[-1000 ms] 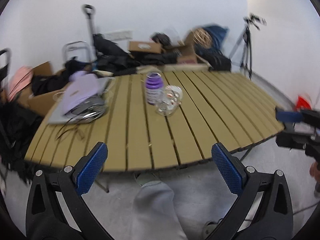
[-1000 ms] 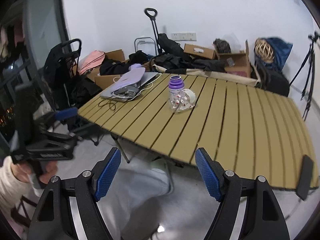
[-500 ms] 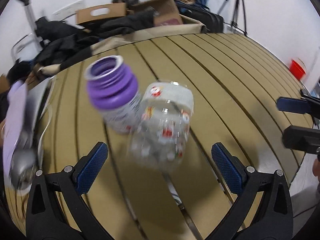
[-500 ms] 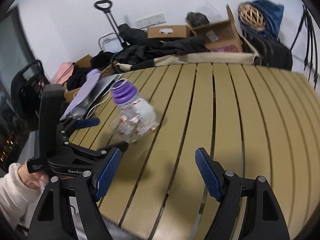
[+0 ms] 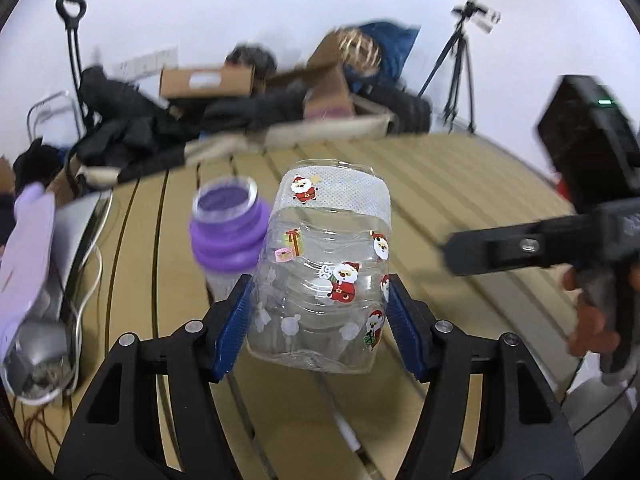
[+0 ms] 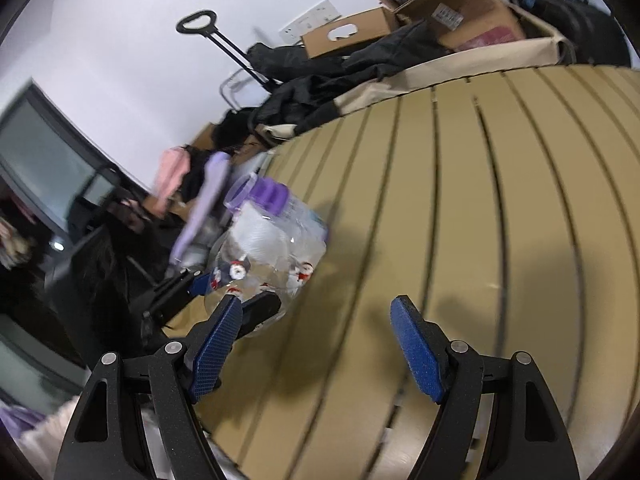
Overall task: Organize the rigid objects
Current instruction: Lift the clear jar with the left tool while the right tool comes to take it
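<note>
The slatted worktop (image 5: 460, 184) fills everything ahead of both tools, and the clutter of boxes and dark bags sits well beyond its far edge. To the far left of the left hand-held gripper (image 5: 318, 316) lies a laptop (image 5: 76, 236) with a lilac cover and loose cable, well apart from the action.

Now the main item: the clear plastic jar (image 5: 326, 276) with Santa stickers sits right between the left tool's blue pads (image 5: 236, 328), both pads pressed against its lower walls, so that tool is pinching the jar low on its body. Whether the base rests on the slats or has cleared them, I cannot tell. Just beyond and to the left, touching or nearly touching the jar, stands the purple-capped bottle (image 5: 228, 236).

The right hand-held gripper (image 6: 316, 344) hangs spread wide, holding nothing, with the jar (image 6: 272, 256) ahead and to its left.

To do this well, I judge: keep the squeeze light, since thin plastic will buckle; lift straight up so the wall does not drag the bottle over; keep the jar upright. The free right tool could steady the bottle if it rocks.
</note>
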